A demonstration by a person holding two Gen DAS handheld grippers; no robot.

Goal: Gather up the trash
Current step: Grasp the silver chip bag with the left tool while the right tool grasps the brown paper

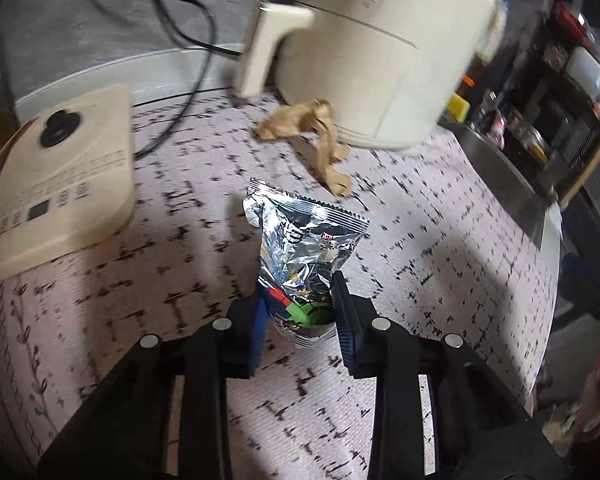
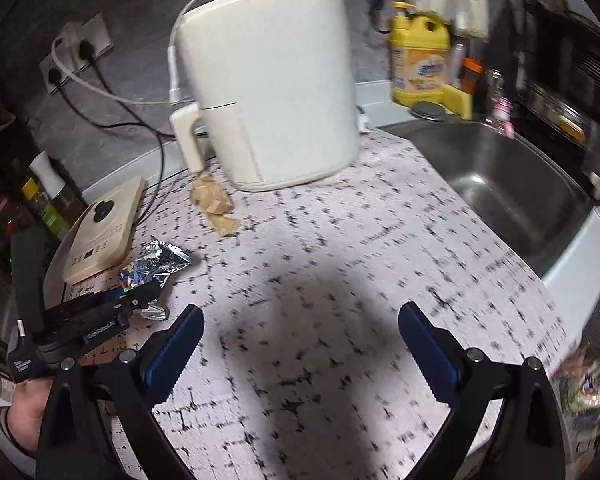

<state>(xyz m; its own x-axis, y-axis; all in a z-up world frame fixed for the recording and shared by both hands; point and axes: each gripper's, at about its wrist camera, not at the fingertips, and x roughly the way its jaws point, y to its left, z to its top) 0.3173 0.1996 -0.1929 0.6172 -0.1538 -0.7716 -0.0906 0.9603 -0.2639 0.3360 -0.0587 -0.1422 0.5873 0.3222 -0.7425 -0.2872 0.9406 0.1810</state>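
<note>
A crumpled silver foil snack wrapper point(image 1: 304, 240) lies on the speckled counter mat point(image 1: 420, 240). My left gripper point(image 1: 299, 286) has its blue pads against both sides of the wrapper's near end and is shut on it. From the right wrist view the wrapper point(image 2: 160, 264) and the left gripper point(image 2: 136, 300) sit at the left. A crumpled brown paper scrap point(image 1: 312, 128) lies farther back by the air fryer, also visible as the brown scrap point(image 2: 214, 204). My right gripper point(image 2: 302, 312) hovers open over bare mat with nothing between its fingers.
A cream air fryer point(image 2: 268, 92) stands at the back, its handle over the brown scrap. A flat cream appliance point(image 1: 60, 176) with a black knob sits left, cords behind it. A steel sink point(image 2: 500, 184) and a yellow detergent bottle point(image 2: 420, 60) are to the right.
</note>
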